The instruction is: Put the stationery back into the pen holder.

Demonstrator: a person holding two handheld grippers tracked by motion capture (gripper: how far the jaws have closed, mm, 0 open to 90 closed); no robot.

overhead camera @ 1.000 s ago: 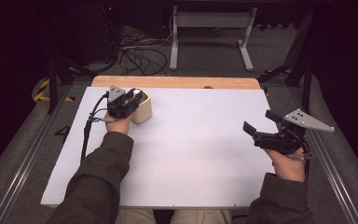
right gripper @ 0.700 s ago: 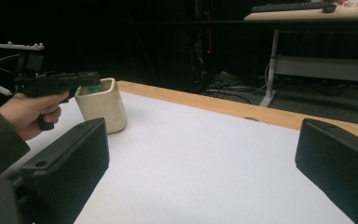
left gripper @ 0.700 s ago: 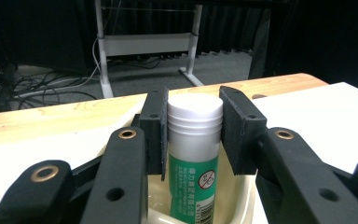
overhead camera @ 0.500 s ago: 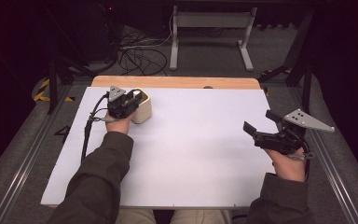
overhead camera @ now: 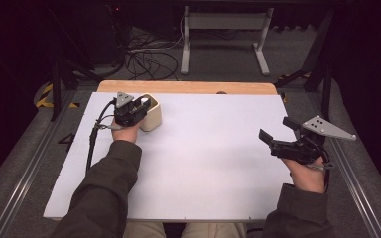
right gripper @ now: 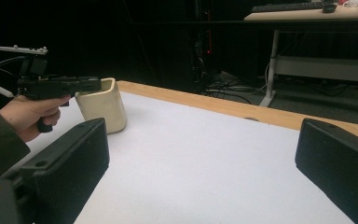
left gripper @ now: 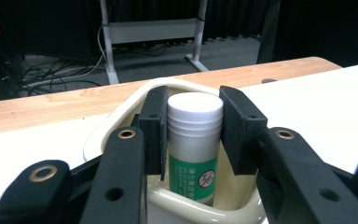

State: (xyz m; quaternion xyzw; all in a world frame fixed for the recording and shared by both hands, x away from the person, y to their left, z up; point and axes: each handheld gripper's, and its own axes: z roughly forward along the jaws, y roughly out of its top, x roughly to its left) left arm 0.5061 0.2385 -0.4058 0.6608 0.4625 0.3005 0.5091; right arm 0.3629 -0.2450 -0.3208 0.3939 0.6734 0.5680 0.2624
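A white tube with a green label [left gripper: 193, 140] stands upright inside a cream cup [left gripper: 121, 122]. My left gripper [left gripper: 195, 100] is shut on the tube, one black pad pressed against each side just under its cap. From above, the left gripper [overhead camera: 140, 105] reaches over the cream cup [overhead camera: 152, 115] at the far left of the white table [overhead camera: 213, 148]. My right gripper [overhead camera: 276, 129] hovers open over the table's right side with nothing between its pads. The right gripper view looks past the open right gripper [right gripper: 200, 154] to the cup [right gripper: 103, 109] and the left gripper [right gripper: 91, 84] across the table.
A wooden strip [overhead camera: 188, 87] runs along the table's far edge. Beyond it are a metal desk frame [overhead camera: 223, 29] and loose cables [overhead camera: 144, 59] on the floor. A cable [overhead camera: 93, 144] trails from the left gripper across the table's left side.
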